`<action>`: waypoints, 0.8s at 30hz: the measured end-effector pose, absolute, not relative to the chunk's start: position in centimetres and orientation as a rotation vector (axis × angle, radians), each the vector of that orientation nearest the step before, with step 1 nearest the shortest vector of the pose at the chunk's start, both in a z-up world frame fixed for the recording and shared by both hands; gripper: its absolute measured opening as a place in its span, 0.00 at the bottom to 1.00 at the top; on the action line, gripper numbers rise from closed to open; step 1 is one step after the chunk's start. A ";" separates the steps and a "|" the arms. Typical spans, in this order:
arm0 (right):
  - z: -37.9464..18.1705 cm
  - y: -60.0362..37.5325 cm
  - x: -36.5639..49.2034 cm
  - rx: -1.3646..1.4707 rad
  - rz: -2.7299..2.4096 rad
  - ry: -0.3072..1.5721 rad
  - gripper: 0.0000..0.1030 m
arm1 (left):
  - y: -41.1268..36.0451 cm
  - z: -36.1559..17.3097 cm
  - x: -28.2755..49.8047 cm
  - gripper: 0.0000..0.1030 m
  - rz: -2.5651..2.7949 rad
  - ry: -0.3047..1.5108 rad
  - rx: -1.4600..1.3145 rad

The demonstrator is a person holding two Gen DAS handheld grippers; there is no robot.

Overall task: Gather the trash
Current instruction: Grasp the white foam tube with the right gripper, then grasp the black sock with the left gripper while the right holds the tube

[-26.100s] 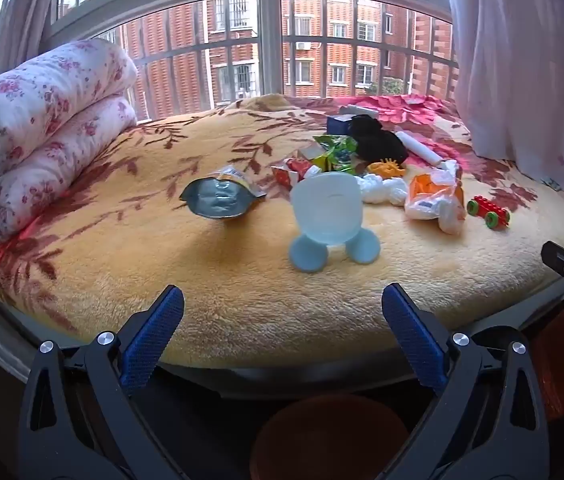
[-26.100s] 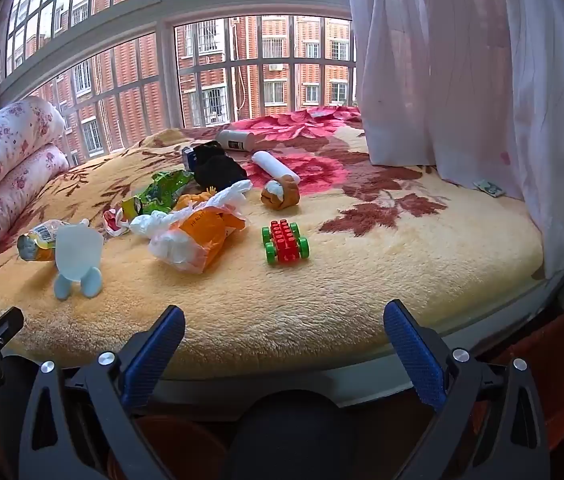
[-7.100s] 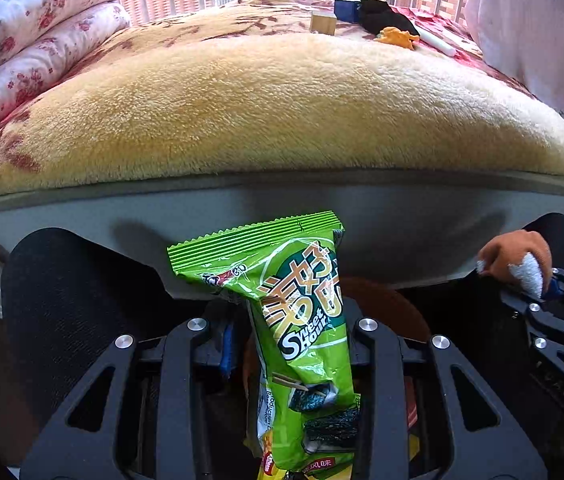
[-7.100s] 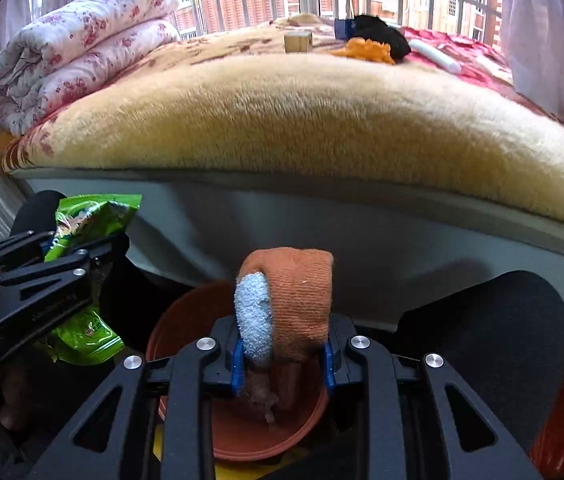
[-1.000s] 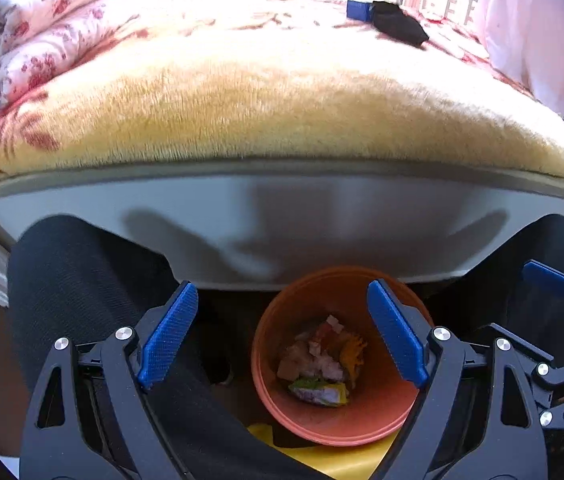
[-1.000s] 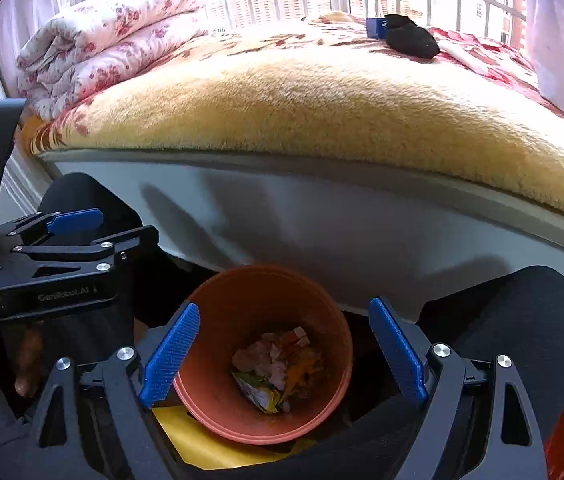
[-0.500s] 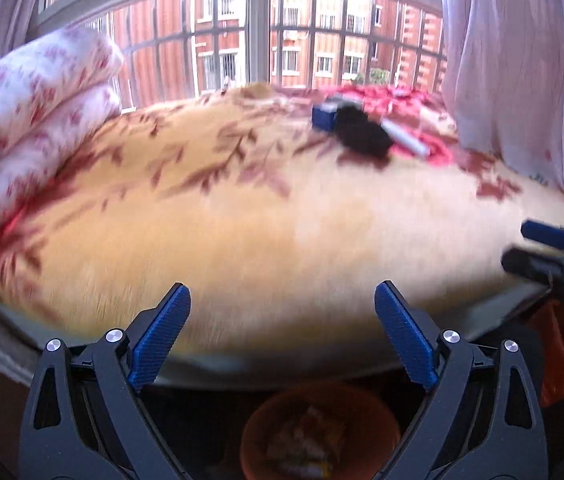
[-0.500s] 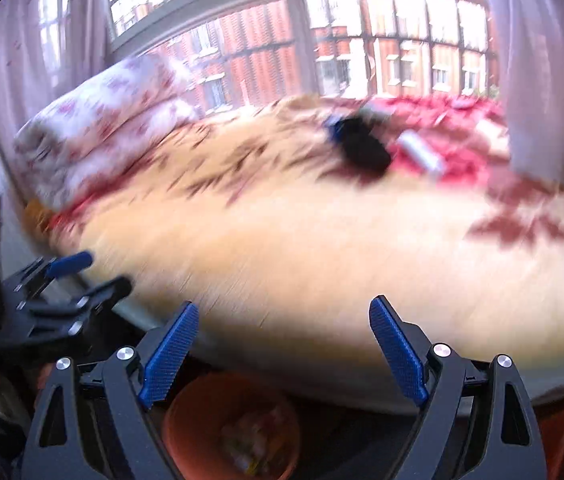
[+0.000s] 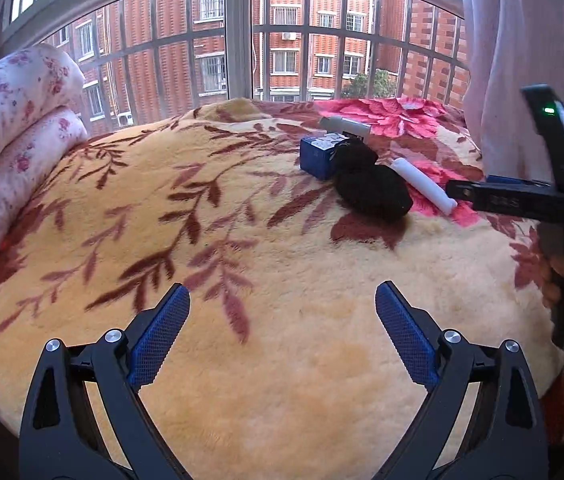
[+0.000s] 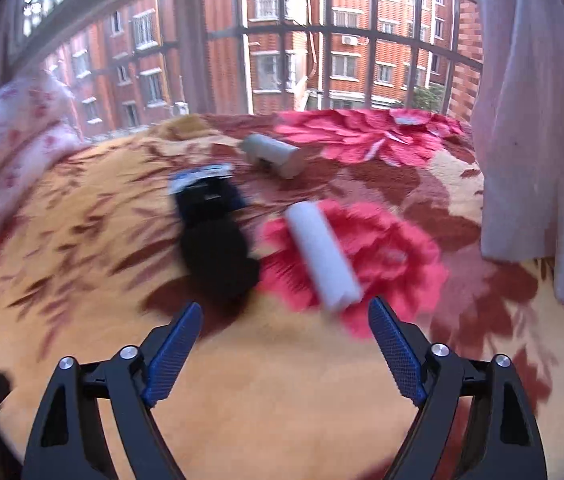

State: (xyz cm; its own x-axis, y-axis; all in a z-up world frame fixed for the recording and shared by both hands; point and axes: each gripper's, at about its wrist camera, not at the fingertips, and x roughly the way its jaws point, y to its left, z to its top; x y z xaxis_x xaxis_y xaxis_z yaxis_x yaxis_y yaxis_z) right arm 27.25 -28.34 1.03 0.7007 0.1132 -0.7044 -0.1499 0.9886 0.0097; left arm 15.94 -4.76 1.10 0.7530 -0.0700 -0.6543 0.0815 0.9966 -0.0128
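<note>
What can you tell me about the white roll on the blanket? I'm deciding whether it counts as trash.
The white roll is a plain, matte cylinder that looks like paper or foam; which, the views don't settle. It lies on its side on the blanket's red flower, just right of the black bundle, whether touching cannot be told. The right wrist view shows it blurred, lying ahead of the right gripper; nothing grips it.

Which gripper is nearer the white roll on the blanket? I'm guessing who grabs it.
Right. The right gripper hangs just short of the white roll, jaws closing with nothing between them. The left gripper is open, well back over bare blanket.
</note>
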 end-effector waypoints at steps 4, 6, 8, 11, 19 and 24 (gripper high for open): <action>-0.7 -29.2 32.5 -0.056 0.119 0.812 0.78 | -5.7 0.4 17.7 0.89 -0.086 0.740 0.049; -1.3 -29.0 34.2 -0.066 0.119 0.823 0.78 | -6.1 0.1 18.4 0.89 -0.091 0.751 0.055; -2.2 -28.5 35.8 -0.086 0.124 0.835 0.78 | -6.3 -0.1 18.8 0.89 -0.093 0.758 0.055; -3.6 -27.7 37.8 -0.122 0.139 0.855 0.72 | -6.9 -0.4 19.4 0.89 -0.094 0.776 0.066; -5.6 -28.9 39.2 -0.060 0.147 0.929 0.38 | -8.5 -0.8 21.6 0.89 -0.104 0.827 0.053; -5.2 -29.4 37.0 -0.049 0.141 0.924 0.20 | -11.0 -0.6 24.7 0.89 -0.078 0.837 0.044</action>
State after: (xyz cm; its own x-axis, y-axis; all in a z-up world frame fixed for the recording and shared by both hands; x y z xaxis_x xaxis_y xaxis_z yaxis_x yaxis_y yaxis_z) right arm 36.98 -29.38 -5.23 0.5946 0.0999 -0.7978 -0.1419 0.9897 0.0182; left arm 24.65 -10.99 -0.61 0.6667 -0.0518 -0.7435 0.0865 0.9962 0.0082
